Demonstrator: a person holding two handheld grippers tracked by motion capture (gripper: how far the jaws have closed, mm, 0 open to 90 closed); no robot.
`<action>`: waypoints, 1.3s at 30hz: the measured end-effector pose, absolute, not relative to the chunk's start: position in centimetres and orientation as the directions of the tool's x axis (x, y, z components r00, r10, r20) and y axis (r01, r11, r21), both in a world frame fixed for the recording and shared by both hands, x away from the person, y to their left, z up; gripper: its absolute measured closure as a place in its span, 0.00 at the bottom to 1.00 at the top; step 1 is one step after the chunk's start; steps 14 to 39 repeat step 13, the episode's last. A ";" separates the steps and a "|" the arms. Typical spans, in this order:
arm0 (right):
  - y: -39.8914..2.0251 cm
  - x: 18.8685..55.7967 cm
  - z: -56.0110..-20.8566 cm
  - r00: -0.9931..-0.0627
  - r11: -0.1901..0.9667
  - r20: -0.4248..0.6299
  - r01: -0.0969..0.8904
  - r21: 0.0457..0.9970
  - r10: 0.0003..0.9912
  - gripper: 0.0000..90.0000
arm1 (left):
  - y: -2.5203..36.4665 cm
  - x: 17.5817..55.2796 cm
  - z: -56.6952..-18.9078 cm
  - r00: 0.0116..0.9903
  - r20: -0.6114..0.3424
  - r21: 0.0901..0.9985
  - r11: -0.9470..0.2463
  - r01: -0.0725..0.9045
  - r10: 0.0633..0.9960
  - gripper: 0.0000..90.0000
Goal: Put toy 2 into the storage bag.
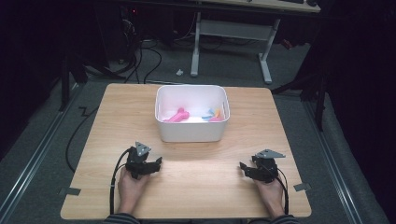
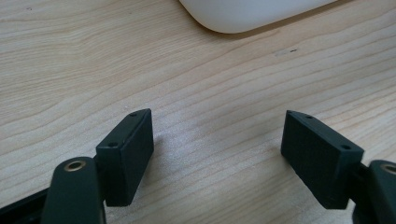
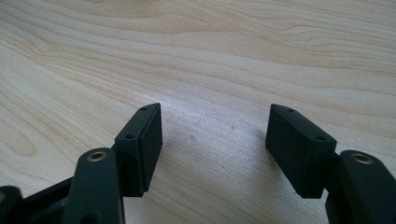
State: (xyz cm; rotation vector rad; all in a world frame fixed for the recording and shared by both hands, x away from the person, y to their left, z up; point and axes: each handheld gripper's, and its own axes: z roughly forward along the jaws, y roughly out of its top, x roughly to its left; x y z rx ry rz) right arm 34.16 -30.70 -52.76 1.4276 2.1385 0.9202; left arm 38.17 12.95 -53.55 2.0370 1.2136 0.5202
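Each hand-held gripper, left (image 1: pixel 158 164) and right (image 1: pixel 243 168), rests wide and empty on the worktop (image 1: pixel 196 158); we judge nothing is underway, and reaching the tub (image 1: pixel 192 132) comes next.

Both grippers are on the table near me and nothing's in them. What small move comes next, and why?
Probably lift the left gripper forward toward the white bin, which holds the pink toy. Both the left and right gripper stand open and empty over the bare wooden table, short of the bin.
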 end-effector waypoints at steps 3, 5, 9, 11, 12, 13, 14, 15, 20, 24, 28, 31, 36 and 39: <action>-30.4 34.0 -52.9 -0.400 0.290 -0.018 0.633 0.718 0.916 0.39 | 12.9 38.2 -53.5 0.480 -0.011 0.738 -0.317 0.596 0.877 0.29; -30.3 33.9 -53.0 -0.395 0.282 -0.014 0.630 0.723 0.919 0.38 | 12.9 38.2 -53.5 0.481 -0.012 0.738 -0.317 0.596 0.877 0.29; -30.4 33.9 -53.0 -0.392 0.281 -0.014 0.631 0.723 0.920 0.37 | 12.9 38.2 -53.6 0.480 -0.011 0.738 -0.317 0.596 0.877 0.29; -30.4 33.9 -53.0 -0.389 0.280 -0.016 0.633 0.722 0.921 0.36 | 12.9 38.2 -53.5 0.481 -0.012 0.738 -0.317 0.596 0.877 0.29; -30.4 34.0 -53.1 -0.389 0.281 -0.017 0.632 0.722 0.921 0.35 | 12.9 38.2 -53.6 0.480 -0.011 0.738 -0.317 0.596 0.877 0.29; -30.4 34.0 -53.1 -0.388 0.280 -0.018 0.633 0.722 0.922 0.35 | 12.9 38.2 -53.6 0.480 -0.011 0.738 -0.317 0.596 0.877 0.29; -30.4 34.0 -53.1 -0.388 0.280 -0.018 0.633 0.722 0.922 0.35 | 12.9 38.2 -53.6 0.480 -0.011 0.738 -0.317 0.596 0.877 0.29; -30.4 34.0 -53.1 -0.388 0.280 -0.018 0.633 0.722 0.922 0.35 | 12.9 38.2 -53.6 0.480 -0.011 0.738 -0.317 0.596 0.877 0.29; -30.4 34.0 -53.1 -0.388 0.280 -0.018 0.633 0.722 0.922 0.35 | 12.9 38.2 -53.6 0.480 -0.011 0.738 -0.317 0.596 0.877 0.29; -30.4 34.0 -53.1 -0.388 0.280 -0.018 0.633 0.722 0.922 0.35 | 12.9 38.2 -53.6 0.480 -0.011 0.738 -0.317 0.596 0.877 0.29; -30.4 34.0 -53.1 -0.388 0.280 -0.018 0.633 0.722 0.922 0.35 | 12.9 38.2 -53.6 0.480 -0.011 0.738 -0.317 0.596 0.877 0.29; -30.4 34.0 -53.1 -0.388 0.280 -0.018 0.633 0.722 0.922 0.35 | 12.9 38.2 -53.6 0.480 -0.011 0.738 -0.317 0.596 0.877 0.29; -30.4 34.0 -53.1 -0.388 0.280 -0.018 0.633 0.722 0.922 0.35 | 12.9 38.2 -53.6 0.480 -0.011 0.738 -0.317 0.596 0.877 0.29; -30.4 34.0 -53.1 -0.388 0.280 -0.018 0.633 0.722 0.922 0.35 | 12.9 38.2 -53.6 0.480 -0.011 0.738 -0.317 0.596 0.877 0.29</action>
